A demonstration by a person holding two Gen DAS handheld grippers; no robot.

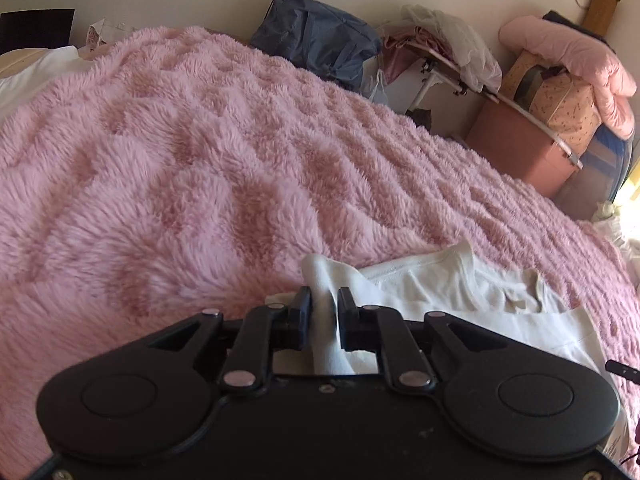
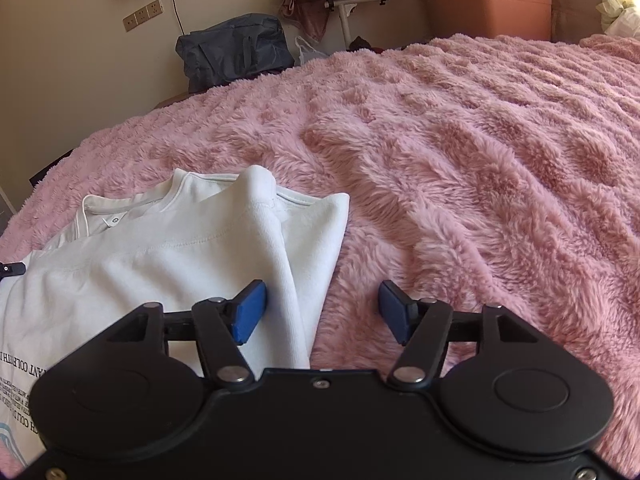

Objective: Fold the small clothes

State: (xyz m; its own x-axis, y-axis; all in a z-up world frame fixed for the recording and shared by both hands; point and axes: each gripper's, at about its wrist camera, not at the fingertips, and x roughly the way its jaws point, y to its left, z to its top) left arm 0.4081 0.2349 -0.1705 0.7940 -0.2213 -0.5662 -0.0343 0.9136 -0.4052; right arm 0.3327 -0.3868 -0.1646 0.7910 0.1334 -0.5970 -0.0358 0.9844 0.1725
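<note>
The white garment [image 1: 460, 292] lies on the pink fluffy blanket [image 1: 200, 168], partly folded, neckline toward the far side.

Left gripper [image 1: 324, 308]: a bunched strip of the garment's cloth runs between its two black fingers [image 1: 302, 312]. The jaws stand narrowly apart with the cloth filling the gap; whether the pads press on it I cannot tell. The rest of the garment spreads to the right of this gripper.

Right gripper [image 2: 322, 308]: jaws wide apart, blue pads [image 2: 250, 312] clear of one another, released. A raised fold of the white garment [image 2: 192, 248] lies just beside the left pad and reaches into the gap; the right pad stands over bare blanket [image 2: 460, 152]. Printed dark lettering shows on the garment at the lower left of this view.

Containers: a lidded terracotta storage bin [image 2: 488, 0] stands beyond the bed; contents not visible. A patterned fabric storage bag [image 1: 560, 100] rests above it, a pink quilt [image 1: 572, 56] lying on top. A dark blue bag [image 2: 236, 52] sits against the wall.

Room: a small side table [image 1: 444, 64] heaped with pink and sheer white cloth, a wall socket strip [image 2: 143, 15], and a cream wall.
</note>
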